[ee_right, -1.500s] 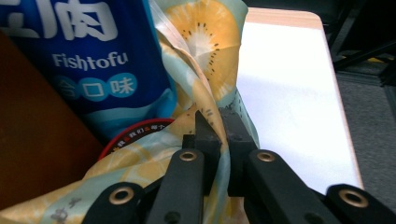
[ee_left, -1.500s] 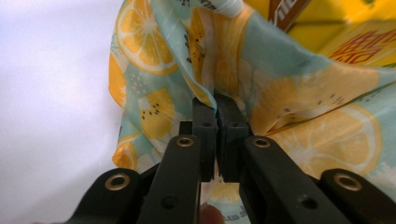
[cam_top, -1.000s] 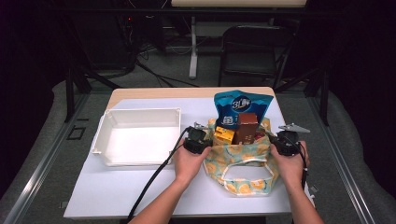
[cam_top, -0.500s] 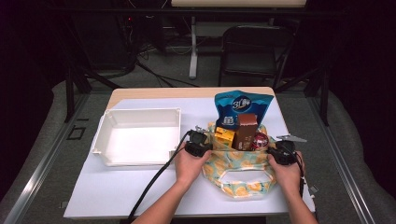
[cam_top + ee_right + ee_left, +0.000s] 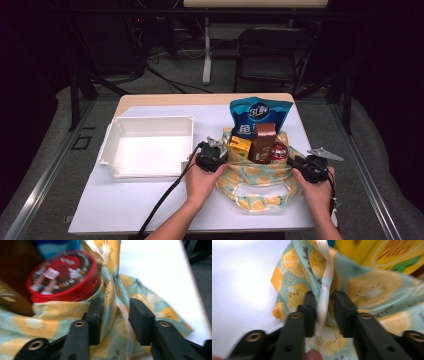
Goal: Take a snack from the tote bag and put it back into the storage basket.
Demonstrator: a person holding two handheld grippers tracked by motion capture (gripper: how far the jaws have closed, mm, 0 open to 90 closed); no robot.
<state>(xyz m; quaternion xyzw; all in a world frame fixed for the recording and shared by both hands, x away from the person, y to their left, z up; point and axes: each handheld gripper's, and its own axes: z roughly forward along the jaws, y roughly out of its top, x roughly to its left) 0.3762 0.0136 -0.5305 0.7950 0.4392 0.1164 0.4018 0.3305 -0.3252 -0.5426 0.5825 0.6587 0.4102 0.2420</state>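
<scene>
A fabric bag [image 5: 252, 186] printed with lemons stands on the white table. It holds a blue snack bag [image 5: 259, 116], a brown carton [image 5: 263, 142], a yellow box [image 5: 240, 145] and a red round tin [image 5: 279, 150]. My left gripper [image 5: 219, 150] is at the bag's left rim. Its jaws have just been opening, and the bag's white strap [image 5: 323, 293] hangs loose between the left gripper's [image 5: 324, 303] jaws. My right gripper [image 5: 296, 163] is at the right rim. Its jaws have just been opening too, with a fabric fold [image 5: 111, 302] slack in the gap of the right gripper [image 5: 115, 308], beside the tin [image 5: 63, 275].
A white, empty tray [image 5: 111, 145] sits to the left of the bag. The table's right edge [image 5: 305, 150] runs close behind my right hand. A black chair [image 5: 270, 50] and stands are on the floor beyond the table.
Both sets of jaws have parted and let go of the bag's rim. My right gripper has shifted outward and toward the near edge. The left hand has barely moved.
</scene>
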